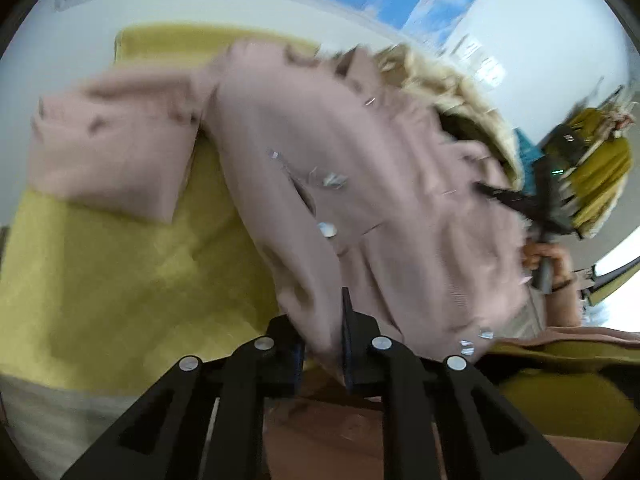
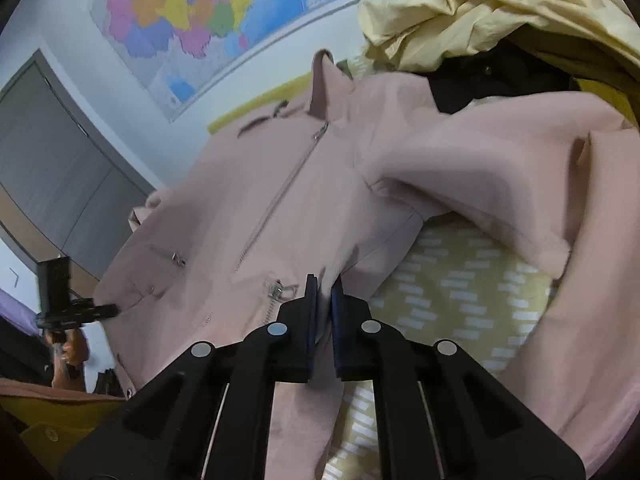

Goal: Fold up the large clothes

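A large pale pink zip jacket (image 1: 352,168) lies spread over a yellow bed cover (image 1: 120,280), one sleeve stretched to the left. My left gripper (image 1: 324,340) is shut on a bottom corner of the jacket, cloth pinched between its pads. In the right wrist view the same pink jacket (image 2: 280,200) shows its front zip and pockets. There my right gripper (image 2: 325,300) is shut on the hem near the zip's lower end. The right gripper (image 1: 516,202) also shows across the jacket in the left wrist view, and the left gripper (image 2: 106,312) shows in the right wrist view.
A heap of pale yellow and dark clothes (image 2: 480,20) lies beyond the jacket's collar. A coloured wall map (image 2: 208,16) hangs behind the bed, beside grey cupboard doors (image 2: 52,168). The patterned yellow cover (image 2: 460,300) shows under the folded sleeve. A person's hand (image 1: 548,260) holds the far gripper.
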Motion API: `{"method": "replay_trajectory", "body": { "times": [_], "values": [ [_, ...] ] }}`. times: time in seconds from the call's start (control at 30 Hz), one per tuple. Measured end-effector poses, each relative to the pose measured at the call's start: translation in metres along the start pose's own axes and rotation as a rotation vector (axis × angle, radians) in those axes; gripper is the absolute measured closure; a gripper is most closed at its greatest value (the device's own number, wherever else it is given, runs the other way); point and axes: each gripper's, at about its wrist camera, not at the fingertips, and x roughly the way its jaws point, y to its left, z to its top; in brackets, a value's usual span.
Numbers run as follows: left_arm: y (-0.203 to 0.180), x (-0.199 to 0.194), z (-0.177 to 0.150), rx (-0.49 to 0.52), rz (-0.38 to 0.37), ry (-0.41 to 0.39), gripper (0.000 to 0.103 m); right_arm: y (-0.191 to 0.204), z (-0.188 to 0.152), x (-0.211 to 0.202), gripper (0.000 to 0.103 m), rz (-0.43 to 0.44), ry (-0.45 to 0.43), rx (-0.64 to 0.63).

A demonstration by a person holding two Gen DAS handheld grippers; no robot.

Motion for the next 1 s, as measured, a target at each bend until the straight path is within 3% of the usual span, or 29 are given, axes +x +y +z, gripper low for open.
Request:
{"method": "replay_trajectory", "body": {
  "times": [0.1,0.13,0.17,0.2,0.27,0.33,0.4,0.47,0.5,0.53,0.6,0.77,0.83,0.93,0.97,1.0],
  "values": [
    [-0.022,-0.046,0.004,-0.005,-0.039,-0.043,0.091,-0.003,0.006,-0.008,0.097,-0.007,-0.017,0.000],
    [-0.027,-0.056,0.006,-0.017,-0.014,-0.052,0.088,-0.007,0.008,-0.010,0.097,-0.005,-0.023,0.012],
    [-0.028,-0.065,0.007,-0.015,0.007,-0.067,0.077,-0.010,0.010,-0.011,0.097,0.000,-0.026,0.025],
    [-0.029,-0.071,0.007,0.000,0.035,-0.100,0.054,-0.013,0.011,-0.011,0.097,0.003,-0.026,0.031],
    [-0.027,-0.065,0.004,0.047,0.104,-0.101,0.031,-0.018,0.011,-0.008,0.094,-0.018,-0.020,0.048],
    [-0.011,-0.038,0.001,0.003,0.179,-0.035,0.035,-0.017,0.010,-0.008,0.084,-0.028,-0.023,0.045],
    [0.007,-0.013,-0.003,-0.037,0.223,0.028,0.037,-0.012,0.009,-0.010,0.060,-0.040,-0.025,0.032],
    [0.028,0.009,-0.009,-0.094,0.246,0.067,0.038,0.004,0.007,-0.018,0.054,-0.042,-0.054,-0.025],
    [0.034,0.014,-0.010,-0.109,0.238,0.060,0.042,0.013,0.007,-0.021,0.042,-0.040,-0.063,-0.056],
    [0.040,0.017,-0.010,-0.116,0.209,0.051,0.044,0.028,0.005,-0.027,0.037,-0.032,-0.077,-0.103],
    [0.042,0.022,-0.006,-0.128,0.180,0.042,0.062,0.069,-0.001,-0.032,0.028,0.045,-0.082,-0.239],
    [0.023,0.027,0.012,-0.050,0.169,0.005,0.079,0.183,-0.038,0.013,0.024,0.278,0.110,-0.580],
    [0.017,0.032,0.018,-0.033,0.172,0.006,0.080,0.223,-0.060,0.043,0.024,0.346,0.204,-0.690],
    [0.011,0.036,0.028,-0.022,0.171,0.014,0.081,0.262,-0.090,0.079,0.023,0.331,0.284,-0.847],
    [0.010,0.038,0.029,-0.023,0.169,0.016,0.081,0.272,-0.101,0.092,0.027,0.317,0.311,-0.901],
    [0.009,0.038,0.031,-0.024,0.170,0.017,0.081,0.276,-0.107,0.101,0.048,0.293,0.324,-0.933]
  ]
}}
